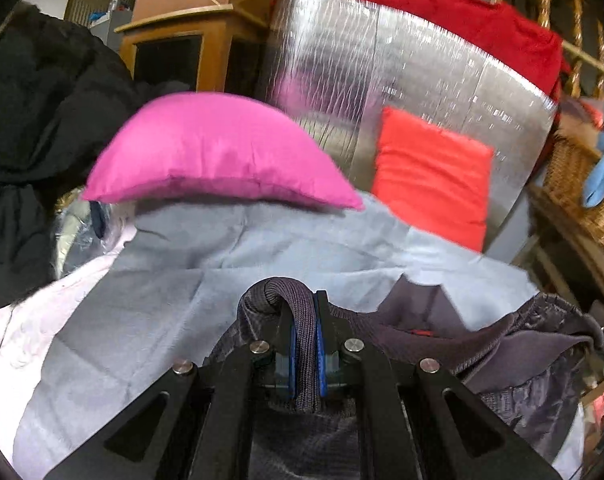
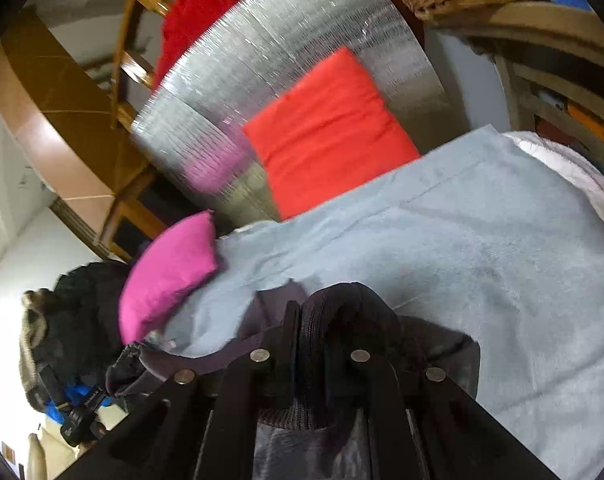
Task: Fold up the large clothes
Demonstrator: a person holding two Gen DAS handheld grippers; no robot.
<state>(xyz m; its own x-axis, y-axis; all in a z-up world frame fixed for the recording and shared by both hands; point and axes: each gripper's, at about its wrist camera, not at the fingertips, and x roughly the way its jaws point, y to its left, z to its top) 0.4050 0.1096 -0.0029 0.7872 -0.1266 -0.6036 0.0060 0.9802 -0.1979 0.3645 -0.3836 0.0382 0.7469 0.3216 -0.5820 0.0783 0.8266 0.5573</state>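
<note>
The left tool is clamped narrow on a ribbed hem of the dark jacket, which hangs just ahead of and to the right of it. The right tool pinches another ribbed edge of the same garment. Beyond both tools, the light blue blanket offers open room. A pink pillow lies ahead-left, a red cushion ahead-right against a silver foil panel. Only the right view shows a camera low left.
</note>
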